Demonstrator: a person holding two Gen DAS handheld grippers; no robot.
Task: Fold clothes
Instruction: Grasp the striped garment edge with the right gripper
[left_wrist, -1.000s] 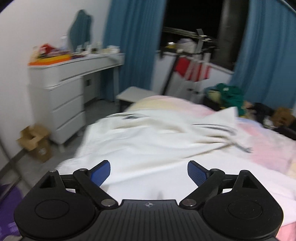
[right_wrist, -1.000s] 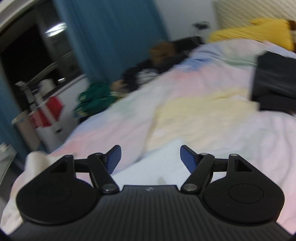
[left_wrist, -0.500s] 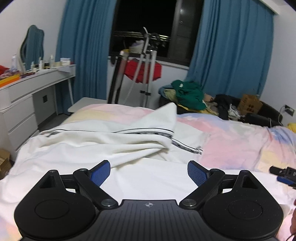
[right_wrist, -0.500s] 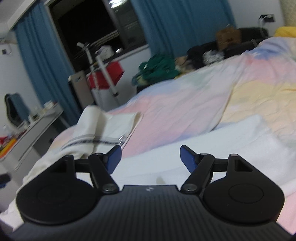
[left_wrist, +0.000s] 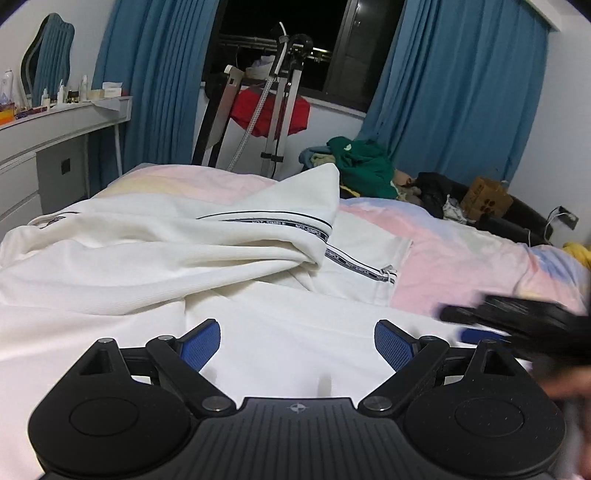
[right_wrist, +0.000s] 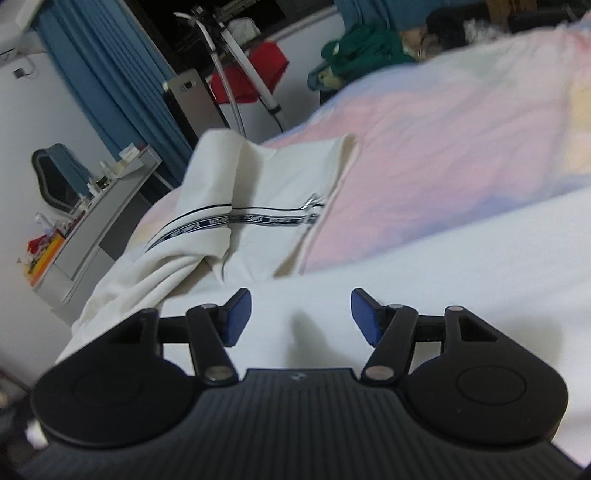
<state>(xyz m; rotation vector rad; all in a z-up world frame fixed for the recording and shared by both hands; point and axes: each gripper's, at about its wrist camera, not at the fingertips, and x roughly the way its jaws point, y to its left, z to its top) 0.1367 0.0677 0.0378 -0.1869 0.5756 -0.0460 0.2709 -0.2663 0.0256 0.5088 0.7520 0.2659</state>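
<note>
Garment just beyond both spread, empty tools.

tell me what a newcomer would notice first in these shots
The crumpled white garment with its dark lettered stripe fills the near part of the pastel bedspread. Both the left gripper and the right gripper are open above the white cloth. Behind, blue curtains frame a dark window.
</note>
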